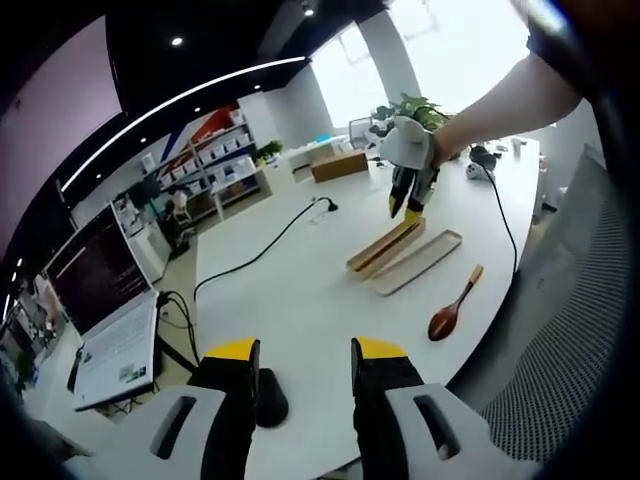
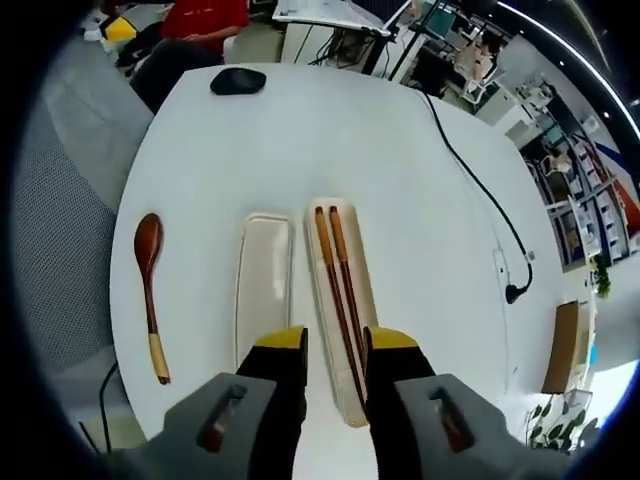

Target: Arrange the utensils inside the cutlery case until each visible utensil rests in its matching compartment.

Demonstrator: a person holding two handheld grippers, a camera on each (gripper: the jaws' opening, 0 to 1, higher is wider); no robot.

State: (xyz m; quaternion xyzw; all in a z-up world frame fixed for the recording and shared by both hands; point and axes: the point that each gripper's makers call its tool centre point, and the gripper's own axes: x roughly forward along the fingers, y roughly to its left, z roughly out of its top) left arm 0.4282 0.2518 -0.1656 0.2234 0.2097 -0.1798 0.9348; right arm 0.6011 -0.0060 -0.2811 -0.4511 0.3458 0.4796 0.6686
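Note:
A beige cutlery case lies in two long halves on the white table. The half with the pair of brown chopsticks (image 2: 338,285) is the case tray (image 2: 366,300), also seen as the tray (image 1: 384,248). Beside it lies the empty half (image 2: 264,280), the same empty half (image 1: 418,262). A brown wooden spoon (image 2: 150,290) rests on the table apart from both halves, the spoon (image 1: 450,310). My right gripper (image 2: 337,345) is open, hovering over the near end of the chopstick tray; the right gripper (image 1: 408,195) is held by a gloved hand. My left gripper (image 1: 306,350) is open and holds nothing.
A black mouse (image 1: 268,395) lies by my left jaws, the mouse (image 2: 238,82). A black cable (image 1: 260,248) crosses the table. A laptop (image 1: 110,320) stands at the left. A cardboard box (image 1: 338,165) and a plant (image 1: 410,108) sit at the far end.

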